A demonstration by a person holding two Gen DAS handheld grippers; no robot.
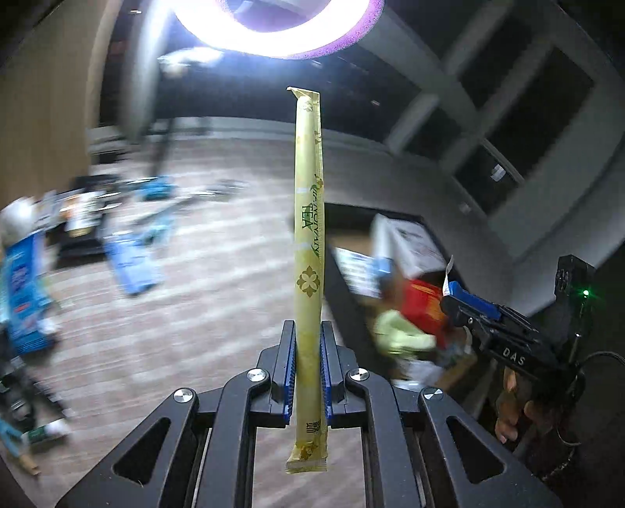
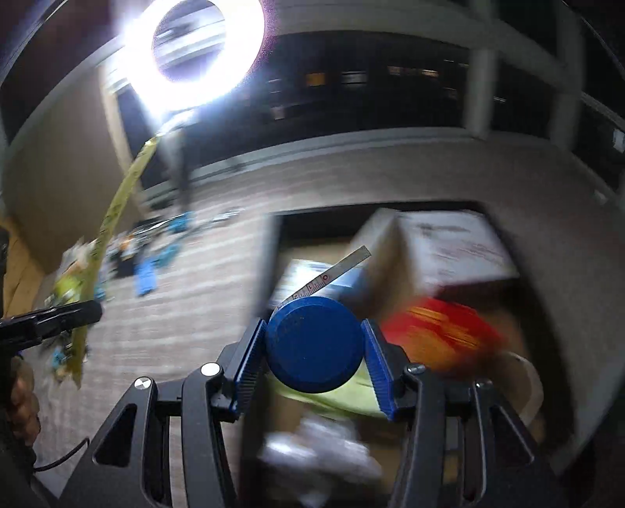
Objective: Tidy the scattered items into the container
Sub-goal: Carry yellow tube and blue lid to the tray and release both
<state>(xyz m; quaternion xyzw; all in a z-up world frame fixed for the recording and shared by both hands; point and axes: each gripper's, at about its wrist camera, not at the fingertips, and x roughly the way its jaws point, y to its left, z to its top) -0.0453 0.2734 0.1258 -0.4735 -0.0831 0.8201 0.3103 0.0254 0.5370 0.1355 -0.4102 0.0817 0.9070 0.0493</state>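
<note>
My left hand-held gripper (image 1: 308, 371) is clenched on a long, thin, yellow-gold foil tea stick sachet (image 1: 308, 242), the blue ribbed pads pressing its lower part from both sides. Its long axis runs straight along the fingers, from 6 o'clock up to 12 o'clock in the left wrist view; a short sealed end hangs below the pads and the longer part, with green "TEA" lettering and a gold flower mark, points away to a torn tip near the bright ring light (image 1: 273, 27). In the right wrist view the same sachet (image 2: 117, 203) shows as a slanted yellow strip at 9 to 10 o'clock, held up in the air over the wood-grain floor (image 1: 218, 265).

My right hand-held gripper (image 2: 314, 351) is grasping a round blue plastic tape measure case (image 2: 314, 344), one pad on each side of the disc, its flat face turned to the camera. A short length of pale metal tape blade (image 2: 336, 271) sticks out of its top and points toward 1 o'clock.

Both held things are above or just beside the dark open container (image 2: 449, 205), which sits at 3 o'clock in the left view. Inside lie a white cardboard box (image 2: 449, 246), a red and orange packet (image 2: 441, 332) and a pale green cloth-like item (image 1: 398, 332), all blurred. More blue and white items (image 1: 133, 262) lie scattered on the floor at 9 o'clock.
</note>
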